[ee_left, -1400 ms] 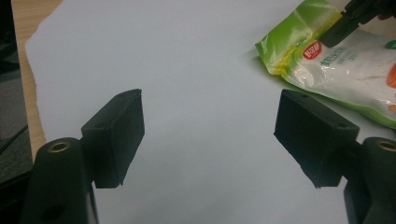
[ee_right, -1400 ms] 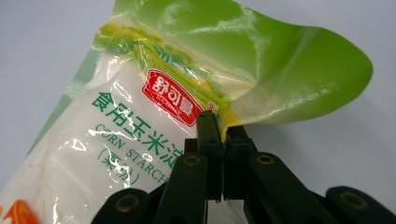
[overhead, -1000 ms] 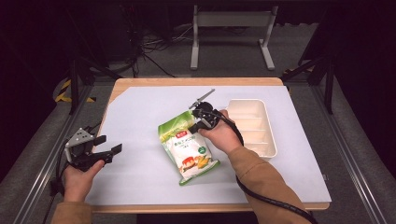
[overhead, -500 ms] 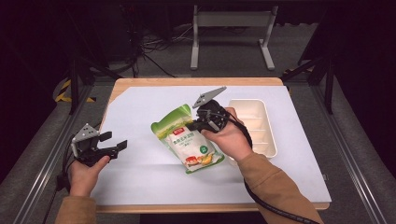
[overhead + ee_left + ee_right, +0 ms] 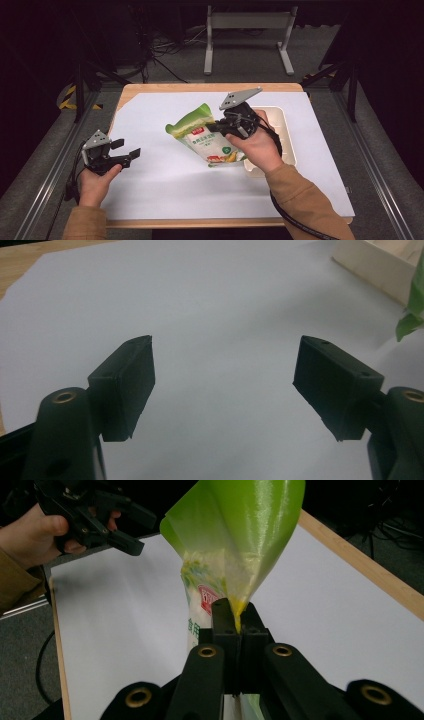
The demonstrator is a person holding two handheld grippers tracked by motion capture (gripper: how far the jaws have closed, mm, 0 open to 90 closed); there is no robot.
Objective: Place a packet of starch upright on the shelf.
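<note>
My right gripper (image 5: 216,128), centre frame, is clamped on the green snack bag (image 5: 207,140), which hangs left and below. My left gripper (image 5: 131,150), lower left, gapes empty.

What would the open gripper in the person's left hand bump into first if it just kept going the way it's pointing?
Probably the green snack bag. The left gripper points across the white sheet toward it, with bare sheet between. Since the bag hangs lifted in the right gripper, it might pass beneath.
</note>
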